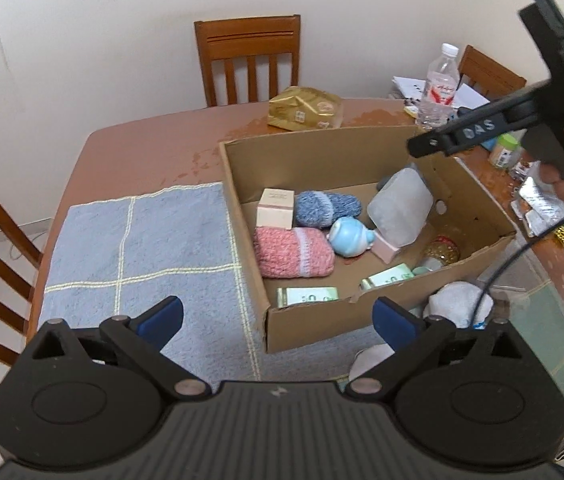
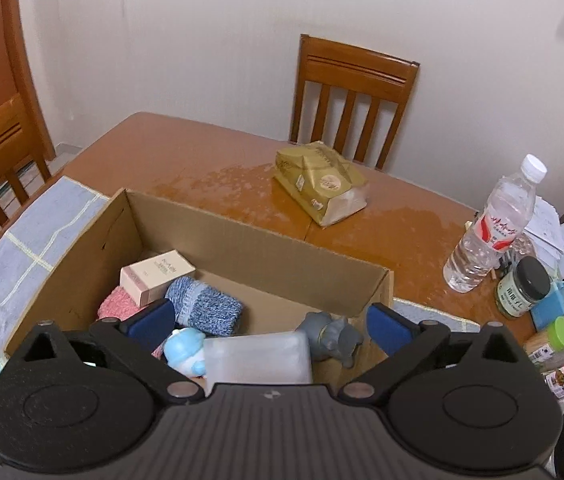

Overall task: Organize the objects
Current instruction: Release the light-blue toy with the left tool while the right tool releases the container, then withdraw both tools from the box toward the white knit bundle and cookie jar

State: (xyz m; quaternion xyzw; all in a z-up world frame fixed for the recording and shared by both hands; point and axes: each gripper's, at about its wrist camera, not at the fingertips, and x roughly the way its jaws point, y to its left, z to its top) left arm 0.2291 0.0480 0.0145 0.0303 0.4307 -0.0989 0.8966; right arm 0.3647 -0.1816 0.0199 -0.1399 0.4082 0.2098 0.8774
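An open cardboard box [image 1: 310, 330] [image 2: 241, 228] stands on the table. Inside lie a pink knitted piece [image 1: 294, 252], a blue knitted piece [image 1: 326, 208] [image 2: 205, 308], a small beige carton [image 1: 275, 208] [image 2: 155, 276], a light blue toy [image 1: 348, 236] [image 2: 185, 350], a translucent white pack [image 1: 398, 208] [image 2: 257, 356], a grey figure [image 2: 334, 336], a gold-lidded jar [image 1: 442, 252] and green packets [image 1: 308, 296]. My left gripper [image 1: 277, 318] hangs open and empty before the box's near wall. My right gripper [image 2: 269, 326] is open and empty above the pack and toy.
A blue checked towel [image 1: 133, 248] lies left of the box. A white cloth [image 1: 458, 304] sits outside its near right corner. A gold bag [image 2: 318, 184], a water bottle [image 2: 490, 232], a black-lidded jar [image 2: 522, 288], papers and foil packets [image 1: 542, 204] crowd the far and right side. Wooden chairs [image 2: 354, 100] surround the table.
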